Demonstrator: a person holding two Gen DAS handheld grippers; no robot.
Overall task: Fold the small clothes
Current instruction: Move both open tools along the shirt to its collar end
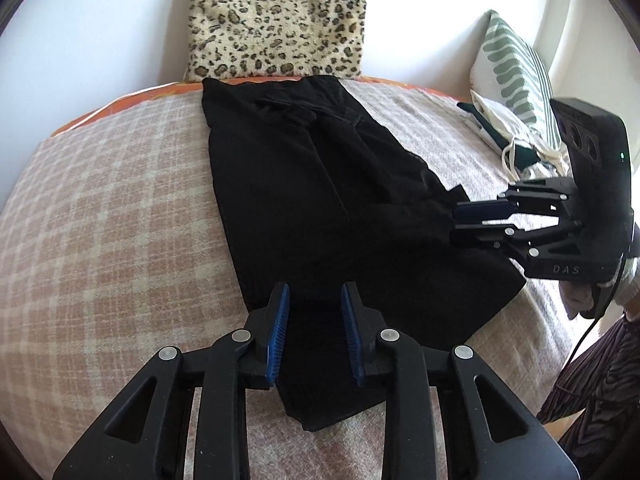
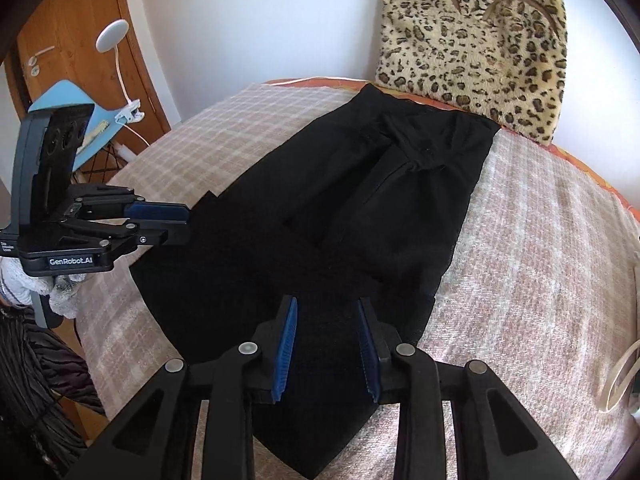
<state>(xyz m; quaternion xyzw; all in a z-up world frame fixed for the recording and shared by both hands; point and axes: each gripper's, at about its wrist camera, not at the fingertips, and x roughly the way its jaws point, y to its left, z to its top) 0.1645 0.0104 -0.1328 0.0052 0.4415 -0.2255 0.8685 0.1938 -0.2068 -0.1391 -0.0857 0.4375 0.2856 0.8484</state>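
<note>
A pair of small black trousers (image 1: 320, 184) lies flat on a pink checked blanket (image 1: 112, 216), waistband at the far end near a leopard cushion. My left gripper (image 1: 314, 292) is open, its blue pads over the near trouser end. My right gripper (image 1: 456, 222) shows at the right edge of the trousers, its jaws a little apart at the cloth. In the right wrist view the trousers (image 2: 360, 200) spread ahead, my right gripper (image 2: 326, 304) is open over the near cloth, and my left gripper (image 2: 186, 224) sits at the cloth's left edge.
A leopard-print cushion (image 1: 276, 20) leans on the white wall behind the bed. A green and white striped cushion (image 1: 512, 68) and a white drawstring bag (image 1: 508, 128) lie at the right. A wooden door (image 2: 80, 48), a white clip lamp (image 2: 112, 36) and a blue chair (image 2: 72, 120) stand left.
</note>
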